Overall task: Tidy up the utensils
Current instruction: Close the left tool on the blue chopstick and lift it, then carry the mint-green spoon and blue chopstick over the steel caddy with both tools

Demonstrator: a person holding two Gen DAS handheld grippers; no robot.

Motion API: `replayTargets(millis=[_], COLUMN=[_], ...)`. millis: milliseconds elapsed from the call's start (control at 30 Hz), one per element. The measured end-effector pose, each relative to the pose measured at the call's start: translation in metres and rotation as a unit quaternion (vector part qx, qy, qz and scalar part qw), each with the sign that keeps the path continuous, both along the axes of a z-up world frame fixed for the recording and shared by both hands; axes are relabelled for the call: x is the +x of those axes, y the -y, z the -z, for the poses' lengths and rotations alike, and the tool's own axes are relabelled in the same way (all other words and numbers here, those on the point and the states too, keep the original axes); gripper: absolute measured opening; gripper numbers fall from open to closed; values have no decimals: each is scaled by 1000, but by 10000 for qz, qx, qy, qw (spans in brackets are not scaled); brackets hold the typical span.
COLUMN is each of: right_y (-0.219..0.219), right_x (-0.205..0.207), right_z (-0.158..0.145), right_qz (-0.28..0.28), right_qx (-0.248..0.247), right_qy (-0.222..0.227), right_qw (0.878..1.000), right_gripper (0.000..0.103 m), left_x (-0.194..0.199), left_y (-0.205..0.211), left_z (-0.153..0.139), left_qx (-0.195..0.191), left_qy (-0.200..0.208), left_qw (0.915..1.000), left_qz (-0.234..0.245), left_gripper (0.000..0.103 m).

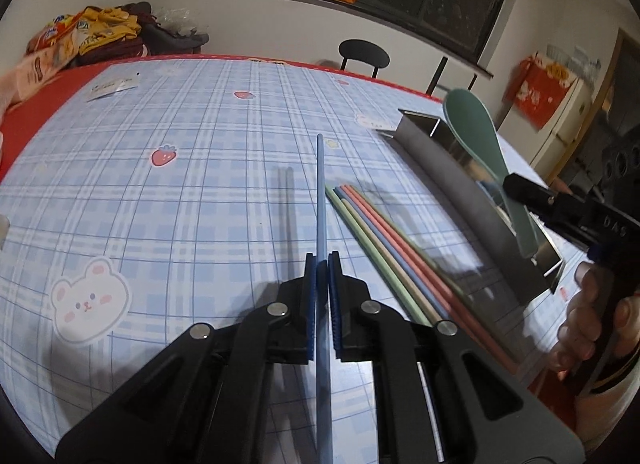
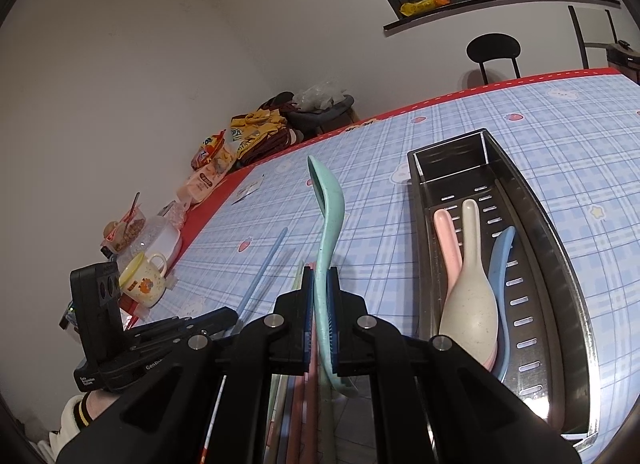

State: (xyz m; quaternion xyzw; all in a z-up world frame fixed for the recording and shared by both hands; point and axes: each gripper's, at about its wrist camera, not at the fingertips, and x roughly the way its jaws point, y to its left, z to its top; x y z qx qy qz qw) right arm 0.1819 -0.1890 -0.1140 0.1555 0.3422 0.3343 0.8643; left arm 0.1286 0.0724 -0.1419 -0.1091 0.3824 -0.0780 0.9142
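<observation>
Plaid-cloth table (image 1: 180, 192) carries a steel utensil tray (image 2: 560, 264) just right of the right gripper (image 2: 322, 296), already holding pink, cream and blue spoons, so it's likely the sorting bin. Right gripper is clamped on a teal spoon (image 2: 330, 216), bowl pointing forward and up, probably bound for that tray. Left gripper (image 1: 322, 284) is closed on a blue chopstick (image 1: 320, 184) lifted off the cloth; loose chopsticks (image 1: 380, 232) lie just to its right, between it and the tray.

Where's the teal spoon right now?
The teal spoon is clamped in the right gripper, raised above the table, just left of the metal tray.
</observation>
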Motion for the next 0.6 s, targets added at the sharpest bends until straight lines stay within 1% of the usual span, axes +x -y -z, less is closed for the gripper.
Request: replayTargets(millis=[200, 333, 367, 600], right_y=[5, 19, 22, 38], right_x=[2, 5, 6, 11], right_z=[-3, -9, -10, -15], right_qz=[14, 146, 172, 374], right_qx=[94, 252, 281, 423], right_qy=[-18, 25, 17, 12], right_qw=[10000, 9996, 9995, 9984], right_gripper=[7, 7, 7, 7], left_x=[-6, -11, -12, -12], left_y=[-4, -11, -10, 19], left_z=[-6, -14, -16, -32], left_qx=[-283, -860, -924, -1278], left_qy=[126, 121, 131, 166], left_qw=[9995, 9962, 9955, 9905], left_qz=[50, 106, 137, 488], left_gripper=[10, 10, 10, 10])
